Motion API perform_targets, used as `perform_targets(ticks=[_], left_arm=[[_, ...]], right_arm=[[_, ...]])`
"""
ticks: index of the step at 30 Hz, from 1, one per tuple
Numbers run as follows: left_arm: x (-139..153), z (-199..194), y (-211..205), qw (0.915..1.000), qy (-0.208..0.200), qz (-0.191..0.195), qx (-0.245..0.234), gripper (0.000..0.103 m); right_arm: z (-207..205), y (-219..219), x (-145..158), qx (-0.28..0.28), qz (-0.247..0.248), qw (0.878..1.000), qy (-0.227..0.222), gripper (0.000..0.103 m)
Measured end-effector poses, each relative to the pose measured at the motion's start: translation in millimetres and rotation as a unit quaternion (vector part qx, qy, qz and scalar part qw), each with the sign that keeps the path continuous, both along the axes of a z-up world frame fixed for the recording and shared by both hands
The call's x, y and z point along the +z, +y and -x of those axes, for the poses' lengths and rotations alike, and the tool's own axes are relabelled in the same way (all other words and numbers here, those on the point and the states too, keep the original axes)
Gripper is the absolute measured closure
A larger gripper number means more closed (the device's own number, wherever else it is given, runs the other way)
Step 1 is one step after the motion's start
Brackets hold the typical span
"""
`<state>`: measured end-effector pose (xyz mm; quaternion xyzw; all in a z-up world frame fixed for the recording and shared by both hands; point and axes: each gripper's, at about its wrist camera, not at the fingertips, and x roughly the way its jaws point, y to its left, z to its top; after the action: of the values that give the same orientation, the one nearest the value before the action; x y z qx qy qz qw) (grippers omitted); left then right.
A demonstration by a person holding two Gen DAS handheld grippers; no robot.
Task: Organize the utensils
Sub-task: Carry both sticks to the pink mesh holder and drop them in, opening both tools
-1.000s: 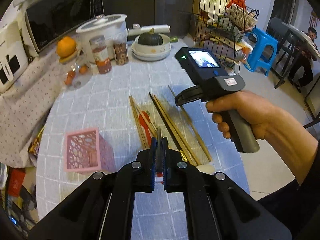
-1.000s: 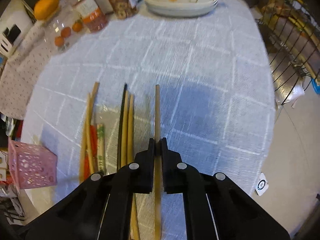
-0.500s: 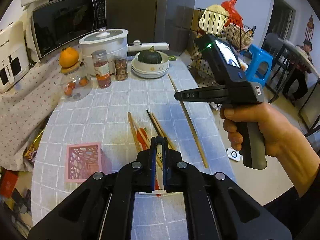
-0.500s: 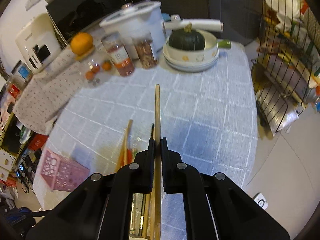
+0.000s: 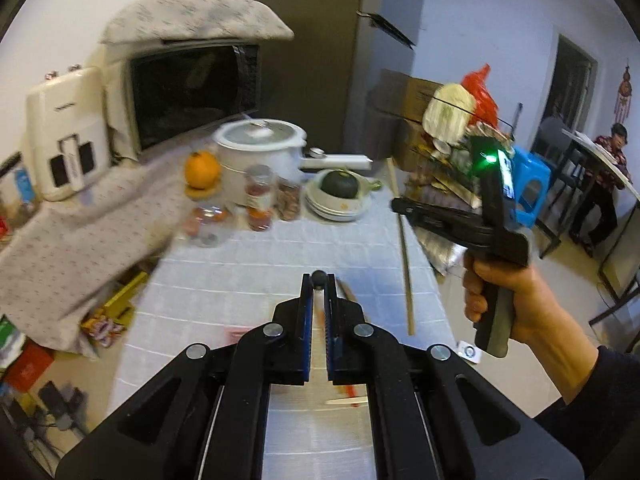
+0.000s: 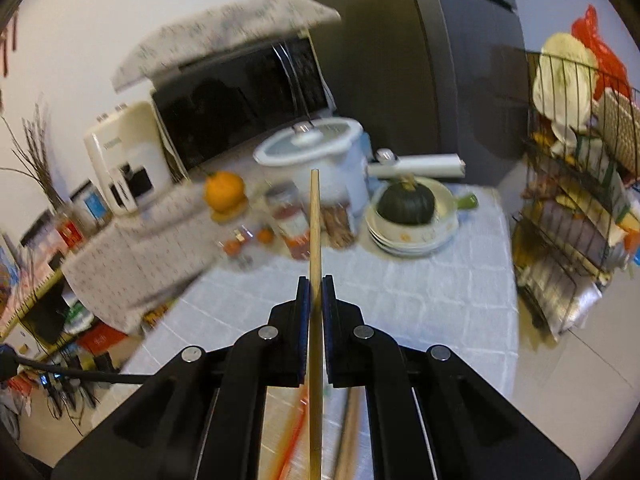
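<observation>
Chopstick lifted clear of the table in your right gripper

The chopstick is riding up with you: a second ago it was lying flat on the checked tablecloth among the other sticks, and now you are carrying it well above the cloth, its far end pointing toward the white cooker at the back. That means the pick has worked, and I judge you are now moving into the carry toward wherever the utensils belong. The pink holder that was sitting at the near left of the table a second ago is out of both views now, so I cannot tell you how close you are to it.

Your right gripper is clamping the chopstick narrowly between its blue pads, with the stick running straight out ahead of the fingers and back under them. In the left wrist view the same stick is hanging slantwise beside the table's right edge, well clear of the cloth.

Your left gripper is also rising, its jaws pinched nearly together on a thin utensil with a small dark knob showing at the tips. A few blurred sticks are remaining on the cloth below
</observation>
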<state>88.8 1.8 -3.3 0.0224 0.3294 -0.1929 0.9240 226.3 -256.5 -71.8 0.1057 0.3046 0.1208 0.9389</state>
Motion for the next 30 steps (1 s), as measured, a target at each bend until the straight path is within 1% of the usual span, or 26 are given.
perform_targets(ticks=[2,6,10,14,17,20,22,24,26,28,30], left_arm=[[0,-2,10,0.9998,0.003,-0.012,0.013,0.099],[-12,-10,24,0.9984,0.032,-0.033,0.032,0.099],[-20,-8,30,0.9968,0.051,-0.053,0.029,0.099],[-28,-10,39,0.9948,0.075,-0.062,0.031,0.099],[-38,-18,39,0.9924,0.098,-0.069,0.028,0.099],[-57,-34,34,0.9876,0.134,-0.080,0.022,0.099],[-64,-42,34,0.9854,0.149,-0.079,0.025,0.098],[-70,-51,38,0.9838,0.164,-0.064,0.033,0.097],[-71,-59,45,0.9841,0.167,-0.042,0.045,0.097],[-69,-62,49,0.9841,0.166,-0.028,0.056,0.085],[-65,-61,53,0.9851,0.156,-0.027,0.069,0.075]], right_arm=[[3,10,4,0.006,-0.009,1.000,-0.015,0.097],[7,31,9,0.018,-0.018,0.999,-0.033,0.097],[7,48,16,0.030,-0.035,0.998,-0.047,0.097],[10,63,21,0.039,-0.049,0.996,-0.059,0.097],[8,74,18,0.045,-0.066,0.995,-0.056,0.097],[8,87,13,0.046,-0.073,0.994,-0.060,0.097],[7,97,8,0.048,-0.089,0.993,-0.065,0.097],[7,107,5,0.053,-0.088,0.992,-0.072,0.096],[8,117,1,0.056,-0.084,0.992,-0.079,0.096],[8,126,-3,0.060,-0.085,0.991,-0.086,0.096],[8,135,-6,0.064,-0.084,0.990,-0.092,0.096]])
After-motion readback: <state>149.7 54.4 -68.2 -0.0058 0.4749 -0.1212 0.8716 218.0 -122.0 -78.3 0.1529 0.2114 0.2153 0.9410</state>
